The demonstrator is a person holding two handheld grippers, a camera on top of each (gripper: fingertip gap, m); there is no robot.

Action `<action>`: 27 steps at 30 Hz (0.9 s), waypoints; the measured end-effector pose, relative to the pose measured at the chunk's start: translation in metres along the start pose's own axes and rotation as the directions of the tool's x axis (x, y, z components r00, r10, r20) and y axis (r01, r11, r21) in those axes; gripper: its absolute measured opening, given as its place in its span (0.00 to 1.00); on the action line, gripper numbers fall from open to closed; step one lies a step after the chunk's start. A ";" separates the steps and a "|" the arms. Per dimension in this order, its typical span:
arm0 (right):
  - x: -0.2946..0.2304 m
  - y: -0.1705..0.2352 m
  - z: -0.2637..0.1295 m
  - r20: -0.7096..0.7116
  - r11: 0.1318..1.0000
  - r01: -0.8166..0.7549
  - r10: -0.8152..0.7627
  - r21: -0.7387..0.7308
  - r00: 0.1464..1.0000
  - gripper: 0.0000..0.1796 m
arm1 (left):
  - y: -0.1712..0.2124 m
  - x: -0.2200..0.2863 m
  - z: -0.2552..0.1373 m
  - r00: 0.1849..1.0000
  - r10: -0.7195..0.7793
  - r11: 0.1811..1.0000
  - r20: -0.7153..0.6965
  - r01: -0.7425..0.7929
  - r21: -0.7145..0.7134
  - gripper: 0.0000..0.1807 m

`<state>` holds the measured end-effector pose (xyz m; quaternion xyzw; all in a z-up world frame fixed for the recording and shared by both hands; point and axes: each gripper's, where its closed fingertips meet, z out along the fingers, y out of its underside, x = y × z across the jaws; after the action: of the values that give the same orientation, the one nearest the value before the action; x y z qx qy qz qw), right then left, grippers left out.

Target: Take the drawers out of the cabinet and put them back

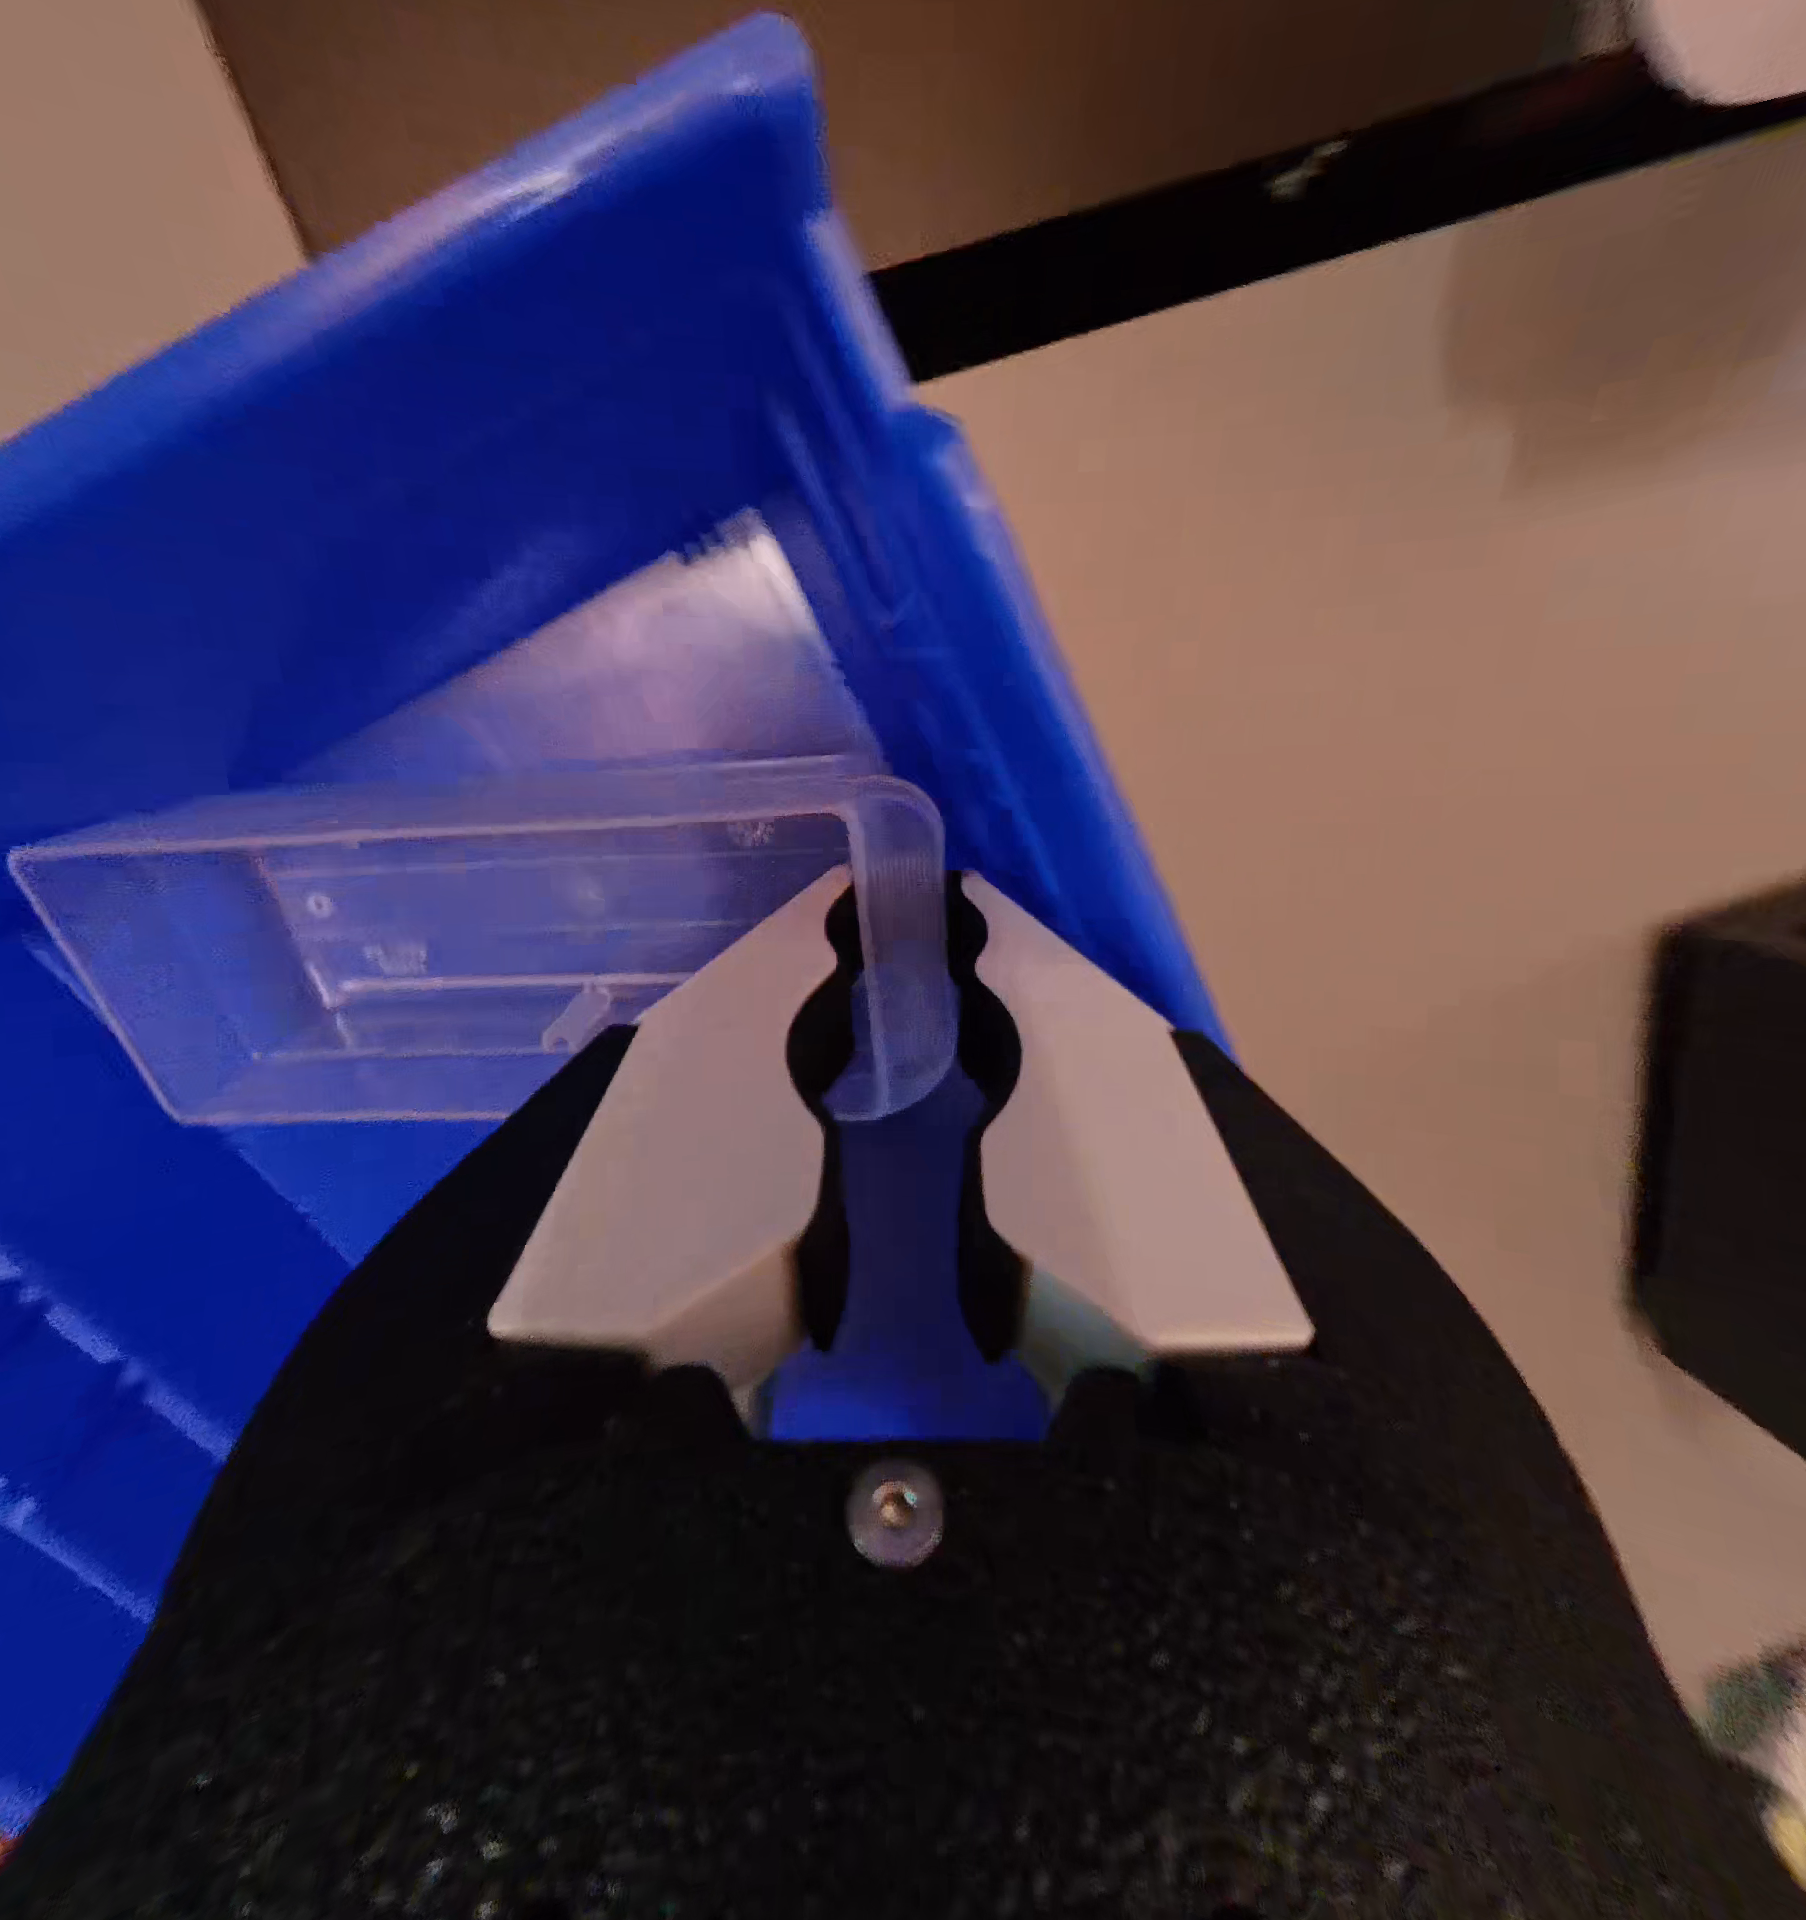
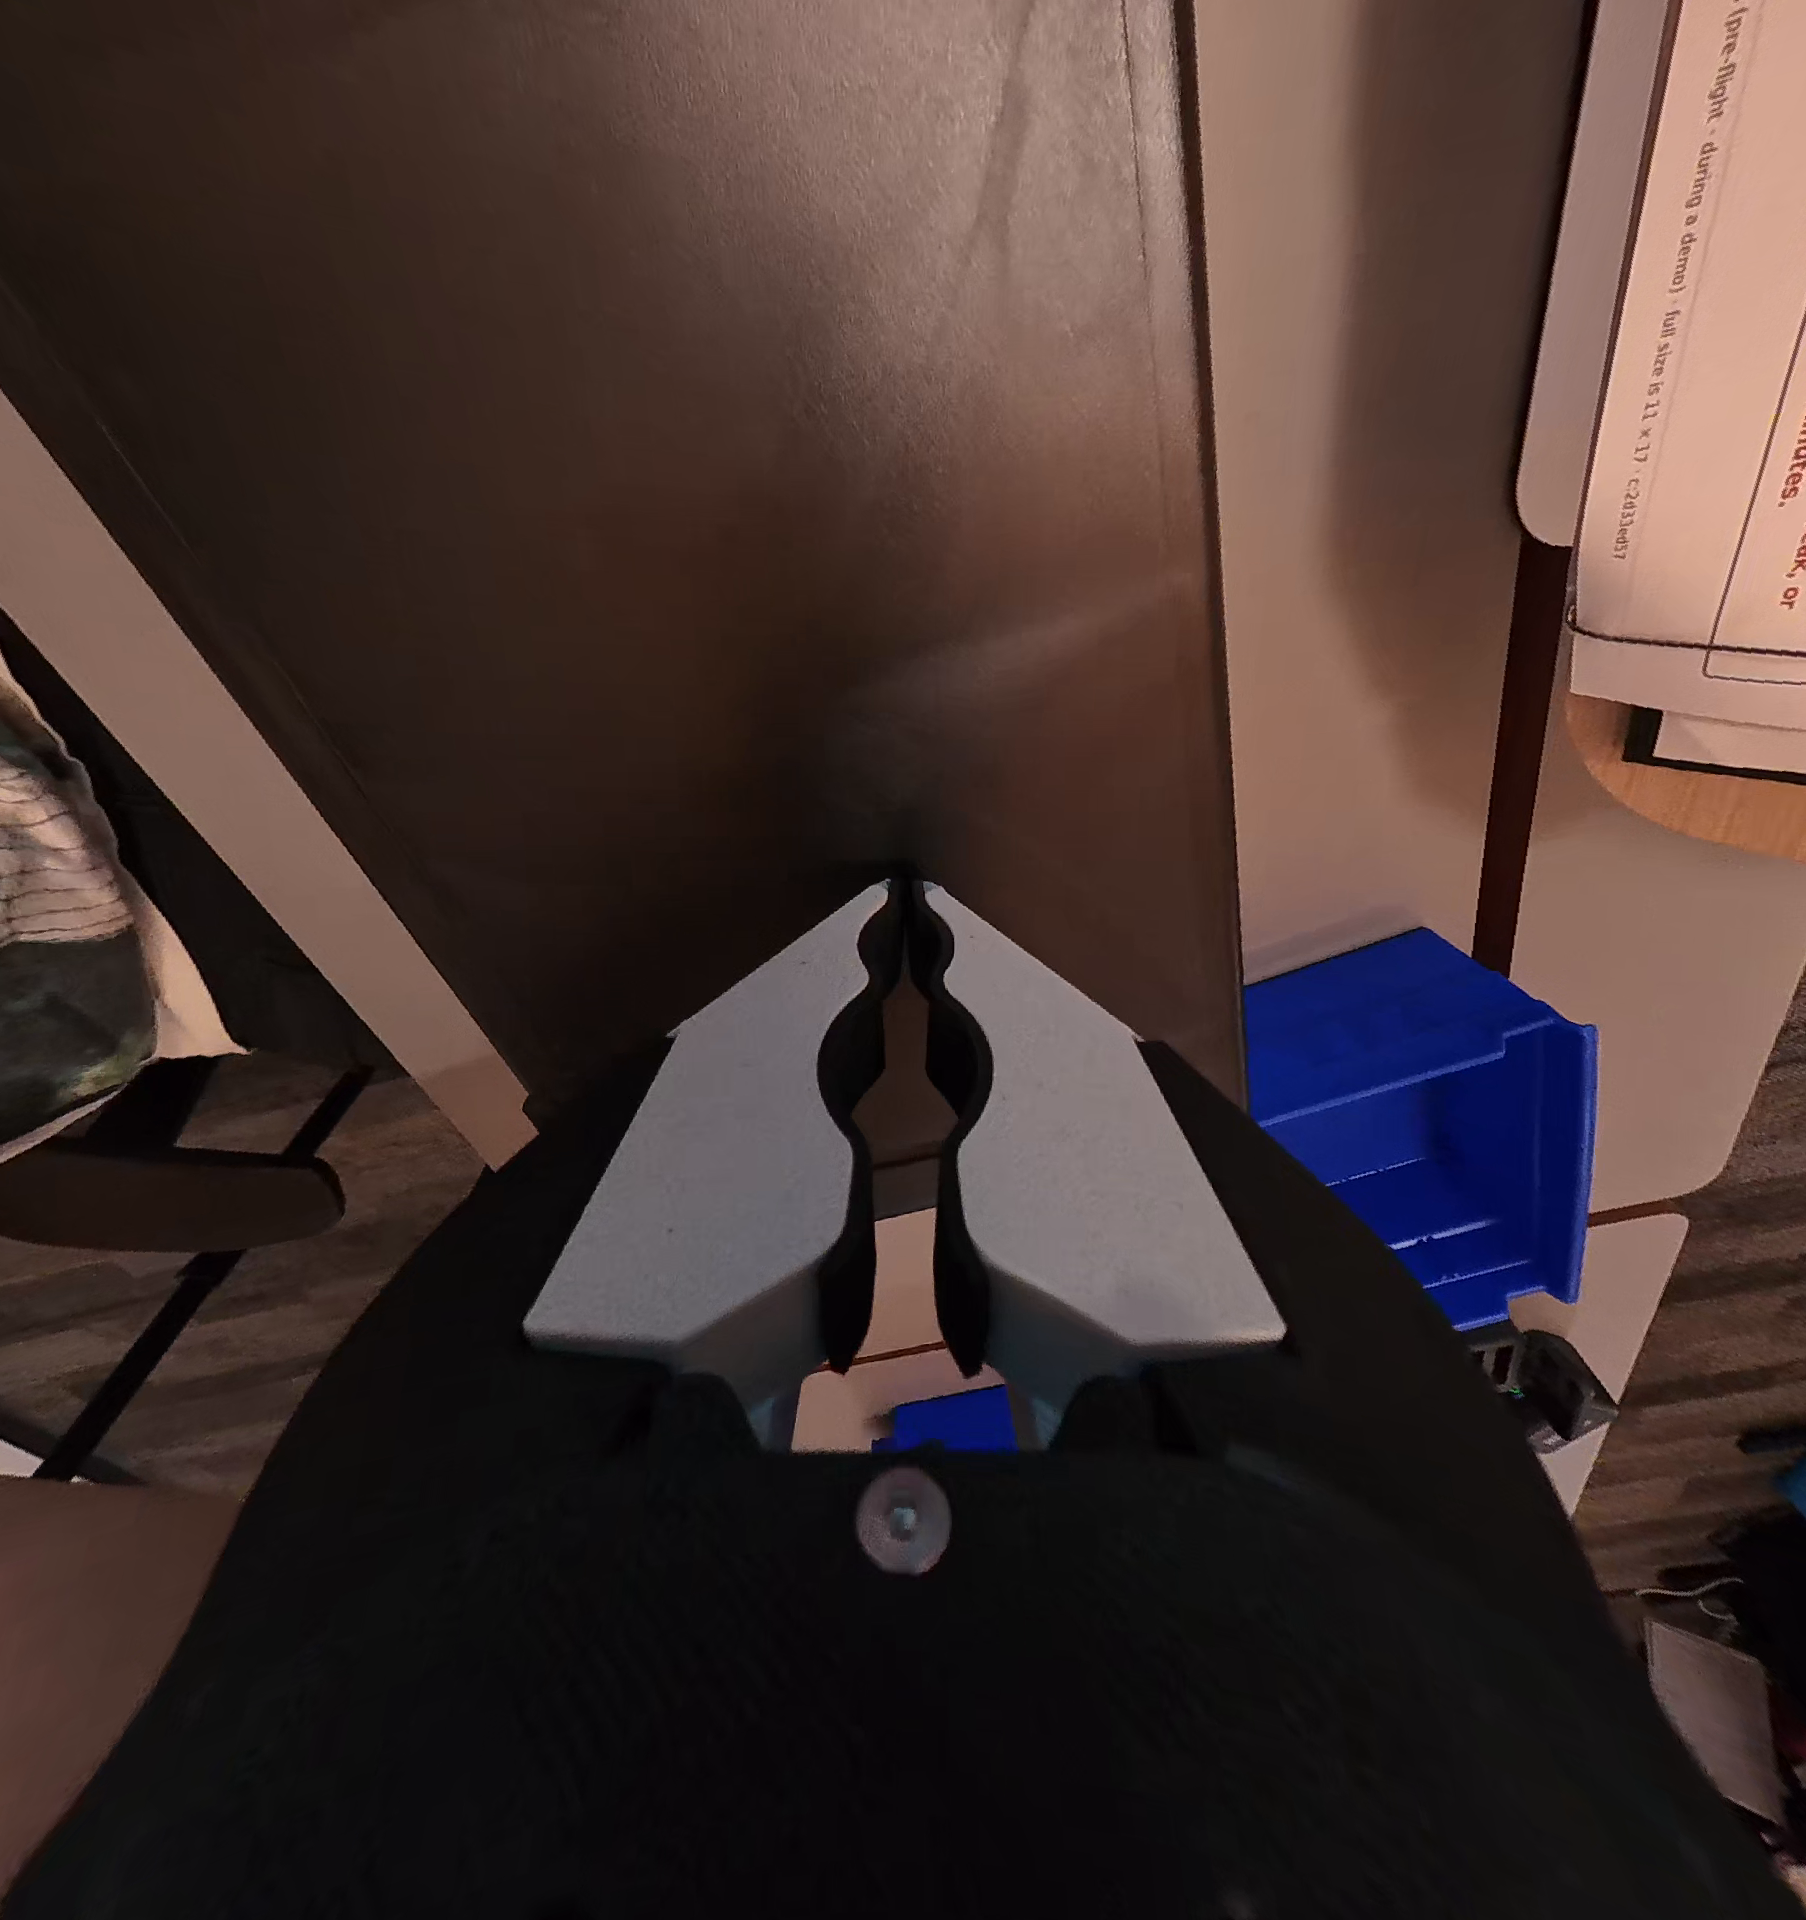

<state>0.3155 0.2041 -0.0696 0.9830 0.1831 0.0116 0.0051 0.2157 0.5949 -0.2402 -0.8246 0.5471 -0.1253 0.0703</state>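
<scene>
Drawer point(image 1: 379, 499), blue plastic, hangs tilted in the air, clear of any cabinet slot. The left gripper point(image 1: 901, 883) pinches the drawer's clear plastic handle point(image 1: 904, 966) at its curved end. Keep the pinch firm and level the drawer before aligning it, as an end grip probably lets it swing. The right gripper point(image 2: 905, 885), fingers pressed together and empty, touches a dark cabinet panel point(image 2: 670, 416). A second blue drawer point(image 2: 1418, 1122) lies nearby. A printed notice point(image 2: 1751, 343) carries writing; the handle's moulded marks are illegible.

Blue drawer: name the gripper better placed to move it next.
Left. The left gripper is shut on the blue drawer's clear handle; the right gripper is shut against a dark panel.
</scene>
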 end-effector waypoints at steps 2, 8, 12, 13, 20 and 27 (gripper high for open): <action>0.000 0.000 0.000 0.007 1.000 0.001 -0.001 0.003 1.000 0.00 | 0.003 0.017 -0.021 0.996 0.028 0.999 -0.080 -0.026 0.027 0.06; 0.000 0.000 0.000 0.022 1.000 -0.004 0.003 0.024 1.000 0.00 | 0.032 0.070 -0.099 0.959 0.216 0.975 -0.182 -0.203 0.088 0.06; 0.000 0.000 0.000 0.018 1.000 0.001 -0.001 0.021 1.000 0.00 | 0.069 0.114 -0.152 0.903 0.386 0.923 -0.191 -0.376 0.084 0.06; 0.000 0.000 0.000 0.017 1.000 0.002 -0.003 0.021 1.000 0.00 | 0.080 0.125 -0.163 0.886 0.427 0.904 -0.184 -0.421 0.073 0.06; 0.000 0.000 0.000 0.019 0.999 0.001 -0.001 0.039 1.000 0.00 | 0.180 0.215 -0.210 0.742 0.625 0.765 -0.243 -0.644 0.000 0.06; 0.000 0.000 0.000 0.018 1.000 0.008 -0.008 0.025 1.000 0.00 | 0.278 0.303 -0.196 0.553 0.698 0.591 -0.455 -0.803 -0.069 0.06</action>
<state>0.3156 0.2043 -0.0695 0.9823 0.1873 0.0005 -0.0055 0.0263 0.2110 -0.0834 -0.4674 0.8625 -0.1644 -0.1031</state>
